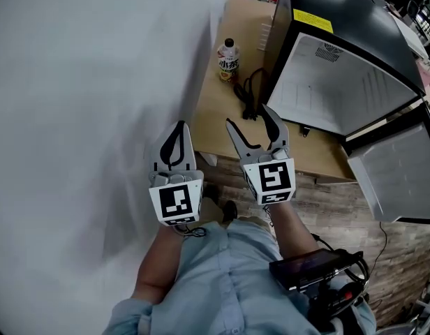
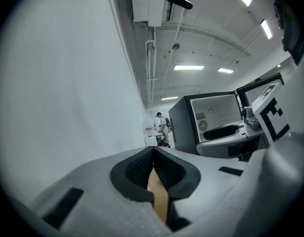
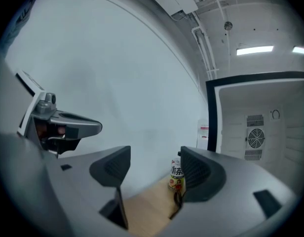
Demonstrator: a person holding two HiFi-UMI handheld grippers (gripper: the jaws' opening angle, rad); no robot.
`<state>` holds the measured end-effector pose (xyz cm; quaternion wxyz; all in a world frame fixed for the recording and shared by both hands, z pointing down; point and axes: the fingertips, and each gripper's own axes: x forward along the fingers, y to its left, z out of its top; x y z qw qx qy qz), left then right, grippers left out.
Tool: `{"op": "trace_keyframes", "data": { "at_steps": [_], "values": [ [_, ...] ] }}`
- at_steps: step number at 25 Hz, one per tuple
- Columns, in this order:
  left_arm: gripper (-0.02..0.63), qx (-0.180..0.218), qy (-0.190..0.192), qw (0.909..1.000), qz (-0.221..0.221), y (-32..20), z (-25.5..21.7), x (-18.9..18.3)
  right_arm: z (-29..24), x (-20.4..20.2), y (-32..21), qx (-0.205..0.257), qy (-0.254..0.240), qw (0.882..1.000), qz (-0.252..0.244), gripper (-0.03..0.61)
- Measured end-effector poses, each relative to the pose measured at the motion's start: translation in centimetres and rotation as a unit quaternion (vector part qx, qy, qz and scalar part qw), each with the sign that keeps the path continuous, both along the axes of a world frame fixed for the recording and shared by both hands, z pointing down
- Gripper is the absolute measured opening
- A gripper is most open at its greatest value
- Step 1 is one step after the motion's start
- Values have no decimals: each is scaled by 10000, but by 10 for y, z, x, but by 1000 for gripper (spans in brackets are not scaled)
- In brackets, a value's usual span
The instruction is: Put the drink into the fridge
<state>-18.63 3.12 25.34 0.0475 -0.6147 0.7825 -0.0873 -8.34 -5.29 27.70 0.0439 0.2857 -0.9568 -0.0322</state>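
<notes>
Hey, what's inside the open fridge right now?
The fridge shows bare white walls and a fan grille; no drink in the part that shows. Its black side covers the rest. The bottle stands outside on the table.

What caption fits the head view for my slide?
Left hand-held gripper shut, right hand-held gripper open, both empty, short of the bottle on a wooden table beside the open fridge.

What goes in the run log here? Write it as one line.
left gripper: shut, empty | right gripper: open, empty | bottle: upright on table, not yet gripped | fridge: door open
</notes>
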Motion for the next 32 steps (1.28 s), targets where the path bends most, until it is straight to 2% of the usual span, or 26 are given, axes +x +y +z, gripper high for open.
{"op": "trace_keyframes", "data": {
  "at_steps": [8,17,25,32],
  "values": [
    [9,-5,110,9999,-58,-32,3,-26,10,-31,-30,-47,89,9999,-95,319],
    [9,-175,367,9989,215,-97,26,-60,44,-81,-84,-421,250,9988,-42,324],
    [9,-409,632,9963,419,-158,72,-102,104,-113,-149,-883,439,9941,442,353],
    [9,-539,810,9944,419,-205,110,-135,152,-139,-198,-986,629,9903,749,419]
  ]
}}
